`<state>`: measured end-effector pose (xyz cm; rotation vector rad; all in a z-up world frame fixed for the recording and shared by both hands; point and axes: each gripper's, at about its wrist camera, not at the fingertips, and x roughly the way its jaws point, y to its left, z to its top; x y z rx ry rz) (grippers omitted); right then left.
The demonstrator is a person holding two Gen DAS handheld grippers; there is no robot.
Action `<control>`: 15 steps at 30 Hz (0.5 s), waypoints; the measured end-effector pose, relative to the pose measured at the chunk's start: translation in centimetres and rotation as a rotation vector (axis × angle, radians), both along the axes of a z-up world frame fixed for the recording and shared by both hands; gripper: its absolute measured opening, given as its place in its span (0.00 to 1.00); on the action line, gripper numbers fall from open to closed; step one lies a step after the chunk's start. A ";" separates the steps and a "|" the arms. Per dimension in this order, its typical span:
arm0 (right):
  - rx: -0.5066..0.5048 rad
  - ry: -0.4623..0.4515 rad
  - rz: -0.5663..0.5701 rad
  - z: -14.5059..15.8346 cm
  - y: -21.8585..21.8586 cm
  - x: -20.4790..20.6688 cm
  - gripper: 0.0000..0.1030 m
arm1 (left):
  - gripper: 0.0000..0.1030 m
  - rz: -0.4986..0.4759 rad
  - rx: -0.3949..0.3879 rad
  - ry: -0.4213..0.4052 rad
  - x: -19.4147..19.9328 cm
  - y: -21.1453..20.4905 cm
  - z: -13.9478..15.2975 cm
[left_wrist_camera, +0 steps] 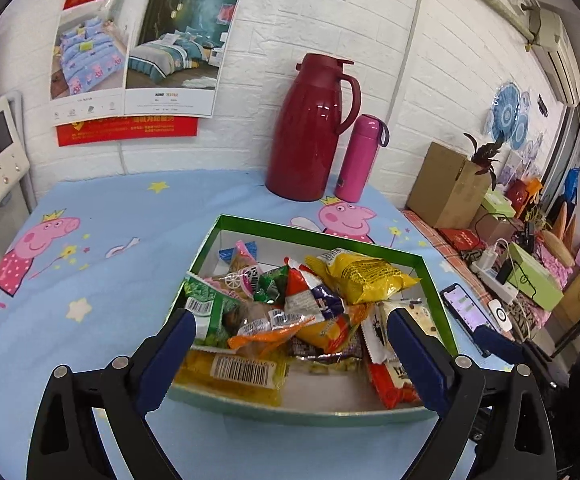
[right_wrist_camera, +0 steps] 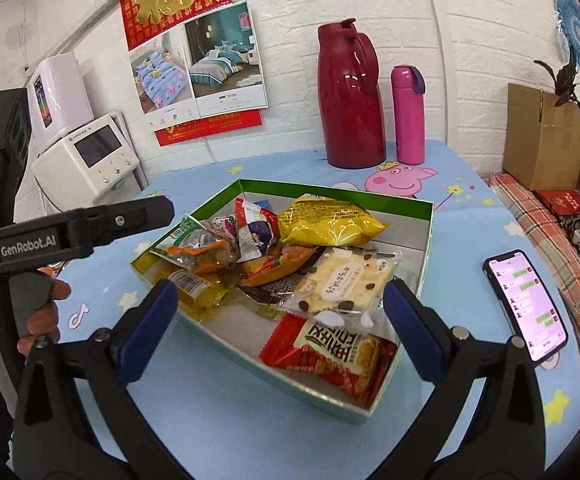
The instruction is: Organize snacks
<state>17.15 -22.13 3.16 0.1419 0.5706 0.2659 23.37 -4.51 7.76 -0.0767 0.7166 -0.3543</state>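
A shallow green-rimmed box (right_wrist_camera: 426, 216) is set near the middle of a blue cartoon-print tablecloth (right_wrist_camera: 226, 412) and is filled with mixed snack packets. A yellow crisp bag (right_wrist_camera: 330, 224) is seen at the far side, a clear-wrapped chocolate-chip cake (right_wrist_camera: 346, 280) at the centre, and a red packet (right_wrist_camera: 330, 352) in the near right corner. The left gripper (left_wrist_camera: 290, 340) is held over the box's near edge with its jaws spread wide and nothing gripped; the right gripper (right_wrist_camera: 278, 308) is likewise wide open and empty. Bare cloth is left to the near side and left of the box. A phone (right_wrist_camera: 526, 304) lies just right of it. A red jug (right_wrist_camera: 350, 96) and pink flask (right_wrist_camera: 408, 114) stand at the far wall. Packets lower in the pile are covered and cannot be identified.
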 end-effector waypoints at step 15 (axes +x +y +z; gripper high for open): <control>-0.124 -0.022 -0.169 0.4 -0.2 -12.5 0.99 | 1.00 0.140 0.150 -0.078 -14.6 1.2 -1.6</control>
